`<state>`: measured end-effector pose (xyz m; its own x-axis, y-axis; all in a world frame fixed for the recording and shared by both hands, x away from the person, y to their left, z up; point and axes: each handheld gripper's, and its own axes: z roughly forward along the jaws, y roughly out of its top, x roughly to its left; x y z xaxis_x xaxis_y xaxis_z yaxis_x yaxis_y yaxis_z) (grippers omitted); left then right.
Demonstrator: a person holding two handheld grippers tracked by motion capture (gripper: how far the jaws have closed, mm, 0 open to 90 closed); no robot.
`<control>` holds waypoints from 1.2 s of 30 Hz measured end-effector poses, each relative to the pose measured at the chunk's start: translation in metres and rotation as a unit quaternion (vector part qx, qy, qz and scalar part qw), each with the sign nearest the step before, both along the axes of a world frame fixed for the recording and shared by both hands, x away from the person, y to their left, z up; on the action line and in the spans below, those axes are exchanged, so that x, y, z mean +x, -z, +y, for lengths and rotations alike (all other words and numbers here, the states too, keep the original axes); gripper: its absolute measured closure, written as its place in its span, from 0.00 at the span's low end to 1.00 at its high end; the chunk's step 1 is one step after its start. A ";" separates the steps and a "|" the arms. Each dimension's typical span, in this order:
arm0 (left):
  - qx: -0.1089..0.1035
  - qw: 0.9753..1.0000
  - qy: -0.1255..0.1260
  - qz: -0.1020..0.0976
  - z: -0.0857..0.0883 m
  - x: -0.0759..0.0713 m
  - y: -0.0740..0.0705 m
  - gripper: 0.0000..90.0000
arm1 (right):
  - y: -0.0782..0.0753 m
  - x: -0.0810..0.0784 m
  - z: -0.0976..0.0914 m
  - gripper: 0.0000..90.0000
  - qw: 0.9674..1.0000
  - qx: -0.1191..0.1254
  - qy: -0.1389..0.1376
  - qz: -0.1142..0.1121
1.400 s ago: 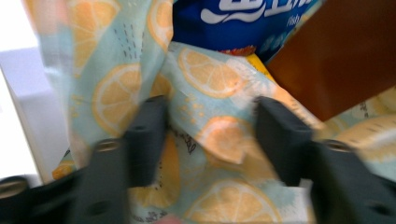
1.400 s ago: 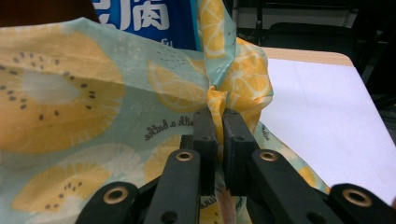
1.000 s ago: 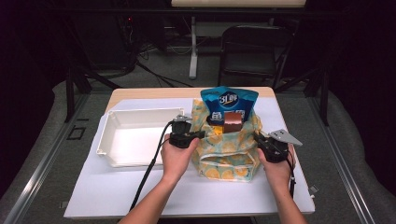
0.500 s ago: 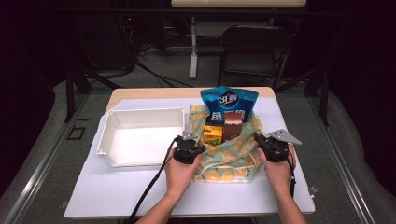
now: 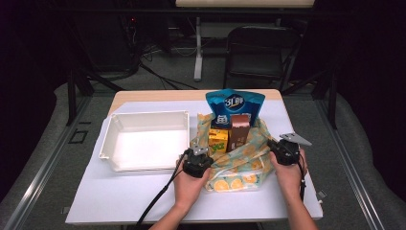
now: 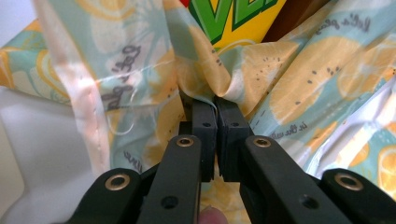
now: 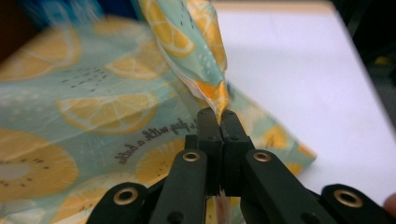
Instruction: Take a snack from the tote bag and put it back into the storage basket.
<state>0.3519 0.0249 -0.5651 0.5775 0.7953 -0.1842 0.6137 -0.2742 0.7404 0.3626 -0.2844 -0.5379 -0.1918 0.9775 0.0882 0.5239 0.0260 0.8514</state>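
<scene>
Hand-held gripper (image 5: 200,154) pinches lemon-print bag (image 5: 237,168) beside white tray (image 5: 143,142).

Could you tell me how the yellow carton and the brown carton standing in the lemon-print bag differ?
The yellow carton is shorter; the brown carton beside it rises higher. The yellow carton bears green lettering, while the brown carton is plain brown with a lighter top. The yellow carton stands toward the white tray, the brown carton on its far side. Both stand upright in the lemon-print bag, before the blue pouch.

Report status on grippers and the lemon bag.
Left gripper shut on lemon-print bag fabric. Right gripper shut on its other edge. Cartons stand inside. Nothing in the way.
</scene>
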 end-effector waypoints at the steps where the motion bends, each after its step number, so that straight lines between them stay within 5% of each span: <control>1: -0.001 1.000 0.001 -0.001 0.000 0.000 0.000 0.97 | 0.004 0.002 0.000 1.00 1.000 0.005 0.002 0.007; 4: 0.006 1.000 0.002 -0.006 -0.001 0.000 0.001 0.97 | 0.014 0.007 0.002 1.00 0.999 0.001 -0.008 0.035; 8: 0.003 1.000 0.002 -0.001 -0.001 0.000 0.002 0.96 | 0.015 0.007 0.005 0.91 0.999 0.002 -0.015 0.034; 12: 0.005 1.000 -0.001 -0.006 -0.002 0.000 0.002 0.95 | -0.001 -0.005 0.000 0.70 1.000 0.023 0.004 -0.009; 16: 0.005 1.000 0.000 -0.009 -0.001 -0.001 0.002 0.95 | -0.030 -0.022 0.002 0.62 0.996 0.020 0.022 -0.084; 20: 0.003 1.000 0.000 -0.009 0.000 -0.001 0.002 0.95 | -0.056 -0.035 0.021 0.60 0.989 0.010 0.006 -0.147; 23: 0.003 1.000 0.000 -0.011 0.000 -0.001 0.002 0.95 | -0.064 -0.038 0.037 0.63 0.987 0.010 -0.023 -0.159; 31: 0.002 1.000 0.000 -0.011 0.000 -0.002 0.002 0.95 | -0.039 -0.019 0.052 0.54 0.994 0.023 -0.069 -0.085; 36: 0.002 1.000 0.000 -0.010 0.000 -0.002 0.002 0.95 | -0.023 -0.010 0.055 0.45 0.998 -0.006 -0.040 -0.048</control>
